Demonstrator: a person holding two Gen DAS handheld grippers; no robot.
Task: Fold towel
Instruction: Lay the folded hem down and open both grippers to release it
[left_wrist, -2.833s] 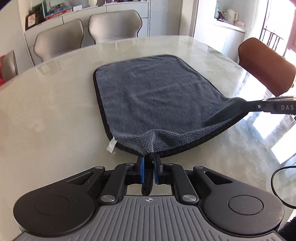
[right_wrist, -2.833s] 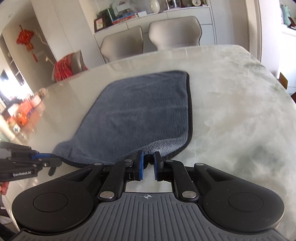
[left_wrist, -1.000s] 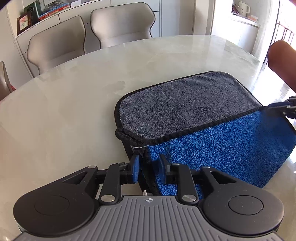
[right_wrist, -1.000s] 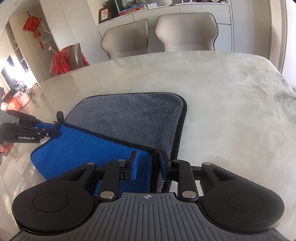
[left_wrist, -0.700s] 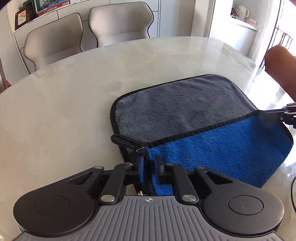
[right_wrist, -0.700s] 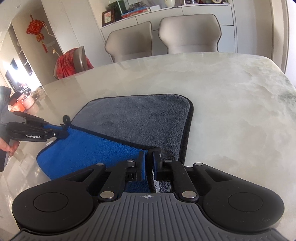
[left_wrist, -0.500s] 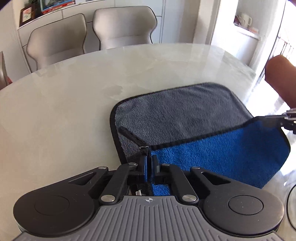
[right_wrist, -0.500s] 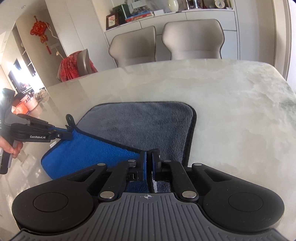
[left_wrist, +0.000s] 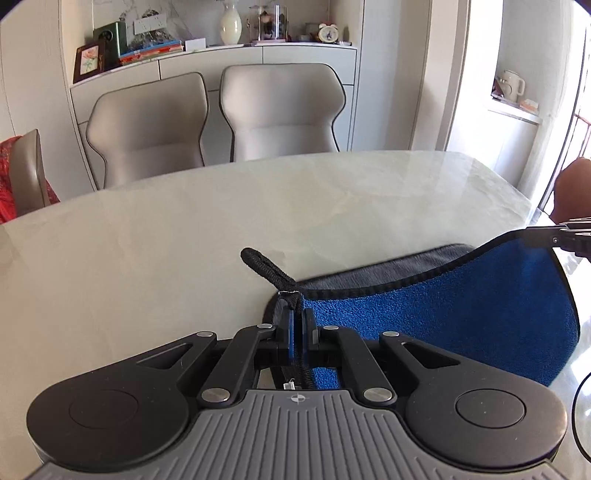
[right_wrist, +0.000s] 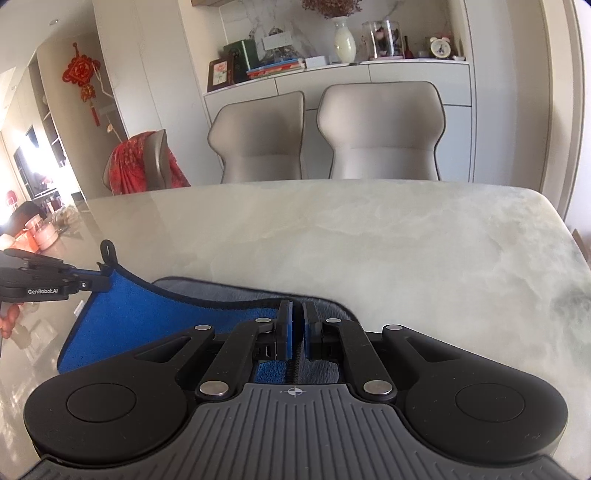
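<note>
The towel is blue on one side and grey on the other, with black trim and a black hanging loop. My left gripper is shut on its corner by the loop and holds it above the marble table. My right gripper is shut on the other corner of the same edge. The blue side hangs between them, raised over the grey part lying on the table. The left gripper also shows in the right wrist view, and the right gripper's tip shows in the left wrist view.
Two beige chairs stand at the table's far side, before a white sideboard with a vase and books. A brown chair is at the right. A chair with red cloth is at the left.
Both grippers have lifted the towel's near edge and carried it forward over the grey part. Less grey shows now. The views tilted up toward the chairs.
</note>
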